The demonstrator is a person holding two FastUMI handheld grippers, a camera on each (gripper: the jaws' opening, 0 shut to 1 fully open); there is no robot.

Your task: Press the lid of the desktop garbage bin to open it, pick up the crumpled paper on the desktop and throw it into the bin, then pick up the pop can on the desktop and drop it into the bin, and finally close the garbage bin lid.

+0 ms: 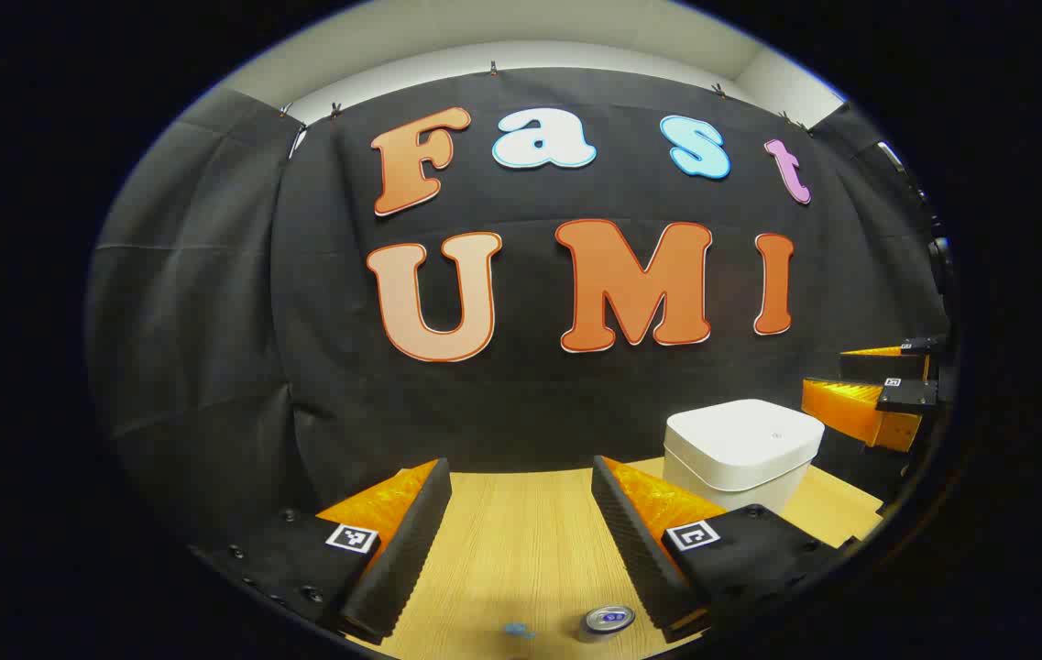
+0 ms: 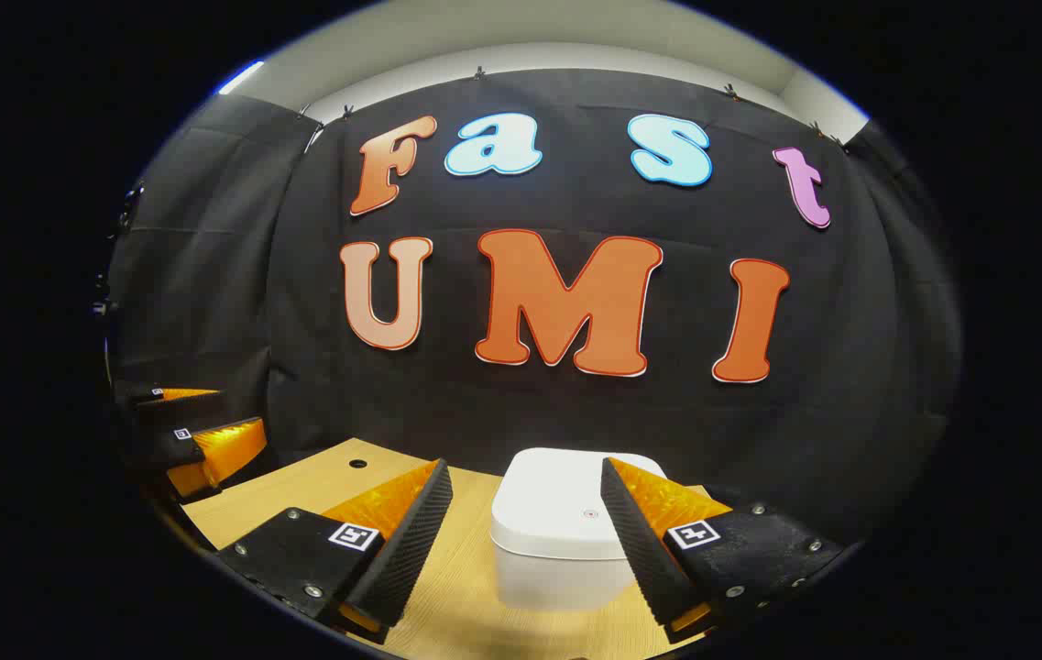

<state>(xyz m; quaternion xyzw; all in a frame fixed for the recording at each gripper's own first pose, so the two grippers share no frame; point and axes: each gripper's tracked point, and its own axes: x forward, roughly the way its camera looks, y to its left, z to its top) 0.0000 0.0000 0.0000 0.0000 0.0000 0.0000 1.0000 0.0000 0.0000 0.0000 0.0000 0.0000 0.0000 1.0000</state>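
A white desktop garbage bin (image 1: 740, 451) with its lid down stands on the wooden table, right of centre in the left gripper view. In the right gripper view the bin (image 2: 557, 536) sits straight ahead, its lid level with my fingers. My right gripper (image 2: 525, 490) is open above the table, fingers spread to either side of the bin's near face without touching it. My left gripper (image 1: 521, 486) is open over bare table. The pop can (image 1: 606, 621) stands low between its fingers, top end showing. The right gripper (image 1: 882, 394) hangs beyond the bin; the left gripper (image 2: 195, 440) shows at far left.
The wooden table (image 1: 521, 541) runs back to the black cloth wall. A small blue speck (image 1: 514, 630) lies left of the can. A round hole (image 2: 357, 464) is cut in the table's far left part.
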